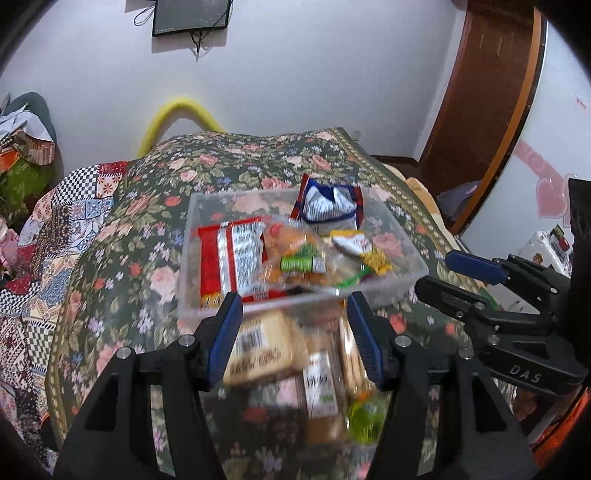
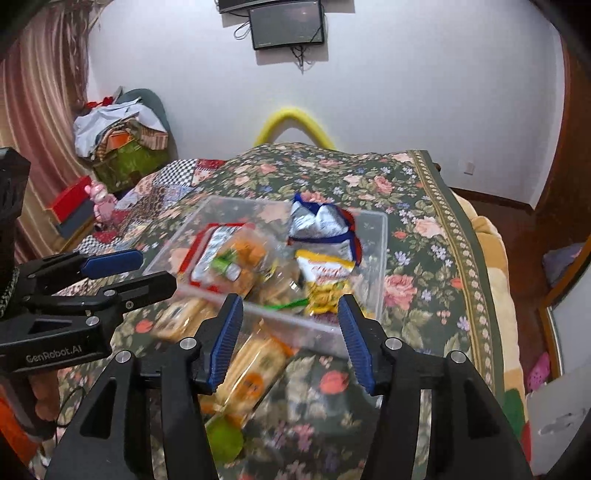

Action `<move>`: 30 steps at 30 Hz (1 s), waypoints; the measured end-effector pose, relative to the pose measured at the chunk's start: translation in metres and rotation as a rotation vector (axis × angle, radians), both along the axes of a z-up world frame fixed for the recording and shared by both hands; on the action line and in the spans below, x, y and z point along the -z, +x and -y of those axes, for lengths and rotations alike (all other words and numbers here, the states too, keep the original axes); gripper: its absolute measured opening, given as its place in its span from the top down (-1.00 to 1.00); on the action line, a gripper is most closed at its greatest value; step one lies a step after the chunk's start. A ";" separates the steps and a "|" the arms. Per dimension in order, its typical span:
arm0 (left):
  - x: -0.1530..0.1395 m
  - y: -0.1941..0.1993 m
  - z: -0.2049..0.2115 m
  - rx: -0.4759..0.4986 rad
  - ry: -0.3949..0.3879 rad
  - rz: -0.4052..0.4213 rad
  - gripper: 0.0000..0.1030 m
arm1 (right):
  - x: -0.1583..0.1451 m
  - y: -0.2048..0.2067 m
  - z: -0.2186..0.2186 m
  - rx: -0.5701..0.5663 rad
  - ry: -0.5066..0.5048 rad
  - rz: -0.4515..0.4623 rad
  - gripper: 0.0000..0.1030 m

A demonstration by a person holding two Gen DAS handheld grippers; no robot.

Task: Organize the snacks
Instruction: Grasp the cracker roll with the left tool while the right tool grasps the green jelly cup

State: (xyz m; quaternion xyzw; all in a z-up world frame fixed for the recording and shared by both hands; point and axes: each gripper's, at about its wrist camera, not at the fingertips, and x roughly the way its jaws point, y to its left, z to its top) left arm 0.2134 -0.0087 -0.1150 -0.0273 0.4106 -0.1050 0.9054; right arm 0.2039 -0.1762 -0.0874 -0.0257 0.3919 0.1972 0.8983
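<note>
A clear plastic box (image 1: 397, 236) (image 2: 376, 254) sits on the floral bedspread and holds several snack packs: a red and silver packet (image 1: 232, 258), an orange pastry bag (image 1: 295, 254), a blue and white bag (image 1: 327, 203) (image 2: 321, 221), a yellow bag (image 2: 325, 277). More snacks lie loose in front of the box: a biscuit pack (image 1: 258, 347) (image 2: 255, 365), a white carton (image 1: 319, 384), a green item (image 1: 365, 417) (image 2: 225, 439). My left gripper (image 1: 293, 336) is open above the loose snacks. My right gripper (image 2: 290, 339) is open, just before the box's near edge. Both hold nothing.
The floral bedspread (image 1: 155, 206) covers the bed; a patchwork quilt (image 1: 55, 236) lies to its left. A wooden door (image 1: 480, 110) stands at right. Boxes and clothes (image 2: 125, 144) pile up at the back left. A screen (image 2: 286, 26) hangs on the wall.
</note>
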 end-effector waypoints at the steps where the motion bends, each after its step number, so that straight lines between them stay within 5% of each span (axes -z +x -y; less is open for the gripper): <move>1: 0.001 -0.004 -0.001 0.002 0.004 -0.005 -0.14 | 0.001 -0.005 -0.001 -0.004 -0.001 -0.002 0.00; 17: 0.063 -0.046 -0.017 -0.003 0.002 -0.188 -0.15 | 0.071 -0.046 -0.035 -0.106 -0.025 -0.216 -0.03; 24: 0.078 -0.043 -0.003 0.031 -0.001 -0.209 -0.15 | 0.084 -0.055 -0.035 -0.110 -0.057 -0.230 -0.02; 30: 0.089 -0.029 0.018 0.061 -0.003 -0.218 -0.15 | 0.085 -0.057 -0.018 -0.080 -0.048 -0.230 0.22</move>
